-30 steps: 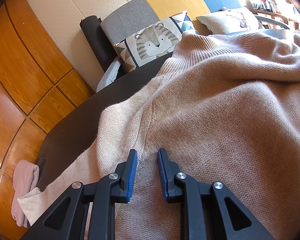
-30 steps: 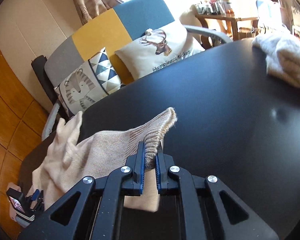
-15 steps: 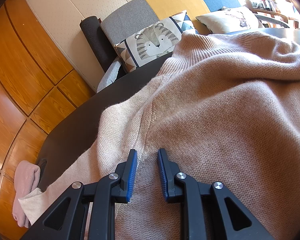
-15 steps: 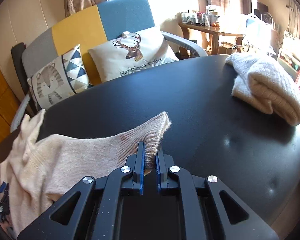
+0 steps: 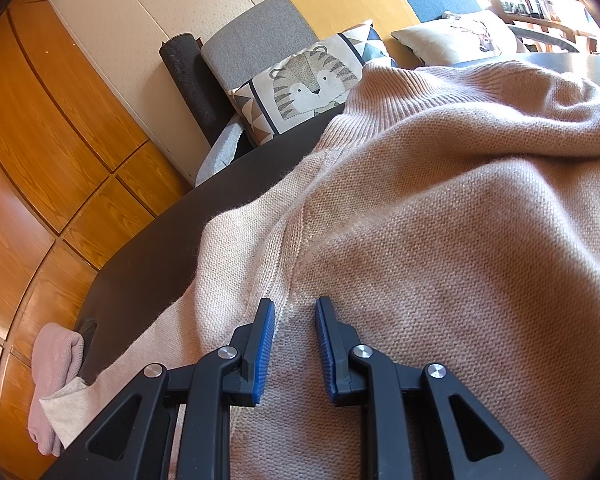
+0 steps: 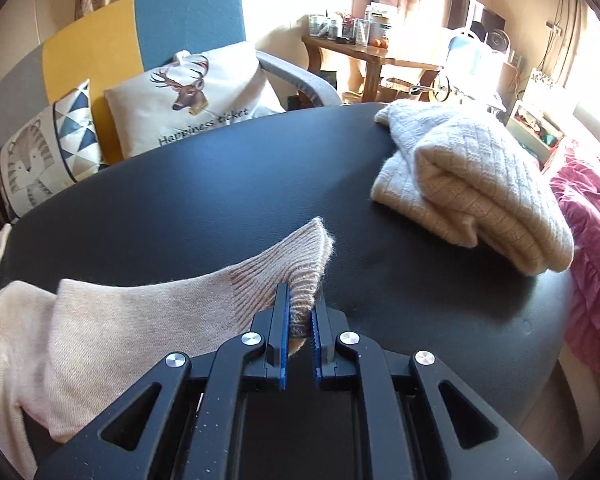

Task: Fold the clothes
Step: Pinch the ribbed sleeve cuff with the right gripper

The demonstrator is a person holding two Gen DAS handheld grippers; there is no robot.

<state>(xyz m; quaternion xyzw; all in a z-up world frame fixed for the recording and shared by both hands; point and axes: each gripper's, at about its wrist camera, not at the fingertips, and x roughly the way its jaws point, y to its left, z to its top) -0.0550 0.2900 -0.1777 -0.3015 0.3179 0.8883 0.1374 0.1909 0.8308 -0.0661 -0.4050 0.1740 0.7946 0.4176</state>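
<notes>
A beige knit sweater (image 5: 440,216) lies spread over the black table (image 5: 148,256). My left gripper (image 5: 294,312) is open, its blue pads resting on the sweater near the armpit seam with nothing pinched. In the right wrist view my right gripper (image 6: 300,304) is shut on the ribbed cuff (image 6: 300,260) of the sweater's sleeve (image 6: 140,312), which stretches to the left over the table (image 6: 204,184).
A folded cream knit sweater (image 6: 472,184) lies at the table's right side, with pink cloth (image 6: 592,248) beyond the edge. A pink garment (image 5: 54,364) hangs off the table's left end. A sofa with a tiger cushion (image 5: 308,84) and a deer cushion (image 6: 192,96) stands behind.
My right gripper has carried the cuff to the right, drawing the sleeve out across the table, so the folded cream sweater now looks closer. My left gripper has stayed in place, open.
</notes>
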